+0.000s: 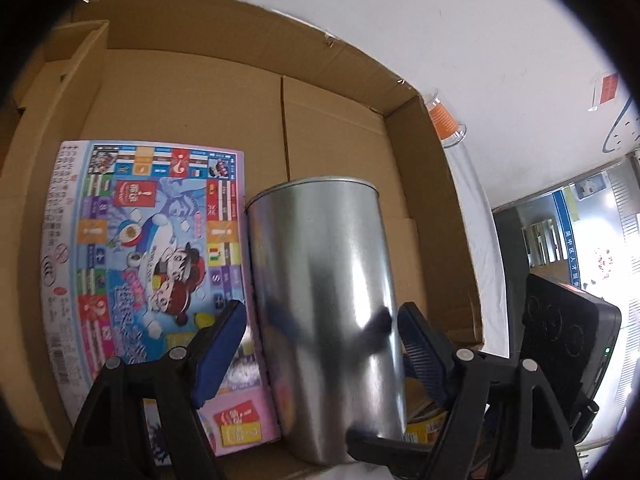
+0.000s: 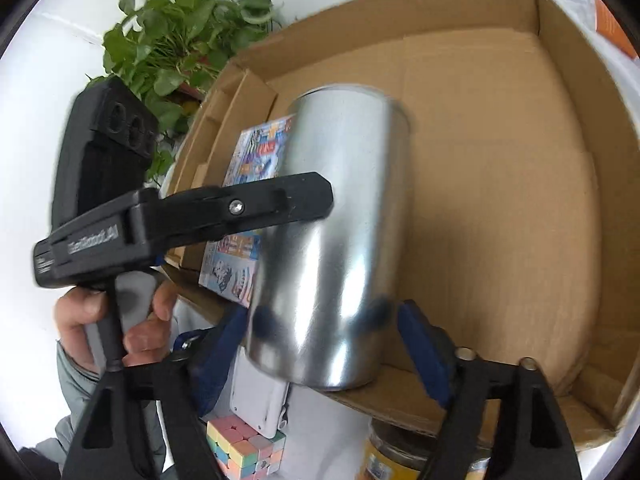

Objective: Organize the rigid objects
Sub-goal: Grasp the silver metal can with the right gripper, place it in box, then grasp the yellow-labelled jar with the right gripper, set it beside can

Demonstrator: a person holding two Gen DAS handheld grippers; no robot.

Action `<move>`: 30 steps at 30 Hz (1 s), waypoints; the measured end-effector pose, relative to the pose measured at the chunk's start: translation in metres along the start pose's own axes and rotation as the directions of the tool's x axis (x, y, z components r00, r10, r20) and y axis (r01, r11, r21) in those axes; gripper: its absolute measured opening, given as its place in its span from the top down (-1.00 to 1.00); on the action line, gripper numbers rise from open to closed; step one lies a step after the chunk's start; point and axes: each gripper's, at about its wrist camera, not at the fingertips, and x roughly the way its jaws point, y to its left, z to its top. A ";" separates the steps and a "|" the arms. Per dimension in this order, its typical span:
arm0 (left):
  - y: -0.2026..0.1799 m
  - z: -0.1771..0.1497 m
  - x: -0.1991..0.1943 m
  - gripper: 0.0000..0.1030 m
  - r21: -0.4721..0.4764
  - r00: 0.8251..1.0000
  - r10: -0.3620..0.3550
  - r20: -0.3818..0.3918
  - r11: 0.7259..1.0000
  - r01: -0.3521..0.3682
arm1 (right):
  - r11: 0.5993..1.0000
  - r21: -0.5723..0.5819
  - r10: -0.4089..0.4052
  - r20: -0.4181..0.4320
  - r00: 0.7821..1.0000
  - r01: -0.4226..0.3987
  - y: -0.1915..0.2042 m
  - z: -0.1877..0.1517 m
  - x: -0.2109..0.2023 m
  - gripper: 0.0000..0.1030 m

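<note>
A shiny metal can (image 1: 324, 312) (image 2: 328, 240) is held tilted over the front edge of an open cardboard box (image 1: 224, 92) (image 2: 520, 160). My left gripper (image 1: 320, 340) has its blue pads on both sides of the can; its left pad (image 1: 220, 352) shows a small gap. My right gripper (image 2: 324, 340) is shut on the can's lower end. A colourful flat game box (image 1: 148, 264) (image 2: 248, 208) lies in the box's left part. The left gripper's body (image 2: 180, 216) crosses the right wrist view.
A pastel puzzle cube (image 2: 244, 452), a white device (image 2: 260, 400) and a yellow-labelled jar (image 2: 396, 460) lie on the white table below the box. A potted plant (image 2: 180, 40) stands behind. An orange-banded clear tube (image 1: 444, 120) lies right of the box.
</note>
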 end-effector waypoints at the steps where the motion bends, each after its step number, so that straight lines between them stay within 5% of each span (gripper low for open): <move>1: -0.002 -0.004 -0.007 -0.49 0.006 1.000 -0.003 0.015 1.000 0.002 | 1.000 -0.004 -0.010 0.000 1.000 0.010 0.001 0.000 0.002 -0.55; 5: -0.012 -0.036 -0.053 -0.49 0.053 0.992 0.038 0.123 0.998 -0.045 | 0.999 -0.017 -0.029 0.062 0.998 0.030 0.022 -0.002 -0.021 -0.56; 10: -0.034 -0.107 -0.097 -0.53 0.129 0.973 0.043 0.227 0.989 -0.074 | 0.986 -0.095 -0.109 0.234 0.966 0.134 0.024 -0.062 -0.094 -0.74; 14: -0.033 -0.137 -0.076 -0.53 0.080 0.988 -0.099 0.120 0.993 0.090 | 0.979 -0.038 -0.187 0.206 0.961 0.199 -0.006 -0.097 -0.116 -0.60; 17: -0.028 -0.145 -0.044 -0.53 -0.012 0.984 -0.178 0.016 0.984 0.178 | 0.985 -0.045 -0.163 0.101 0.981 0.168 -0.012 -0.111 -0.090 -0.51; 21: -0.027 -0.138 -0.008 -0.53 -0.068 0.980 -0.190 -0.066 0.980 0.185 | 0.993 -0.073 -0.088 0.057 0.994 0.092 -0.002 -0.120 -0.063 -0.58; 24: -0.013 -0.134 0.009 -0.59 -0.103 0.985 -0.137 -0.108 0.987 0.126 | 0.996 -0.085 -0.027 0.014 1.000 0.028 0.010 -0.116 -0.036 -0.68; 30: -0.044 -0.137 -0.021 -0.57 -0.003 0.993 -0.116 -0.024 0.993 0.116 | 0.998 -0.061 -0.003 0.041 0.999 0.005 0.017 -0.119 -0.030 -0.68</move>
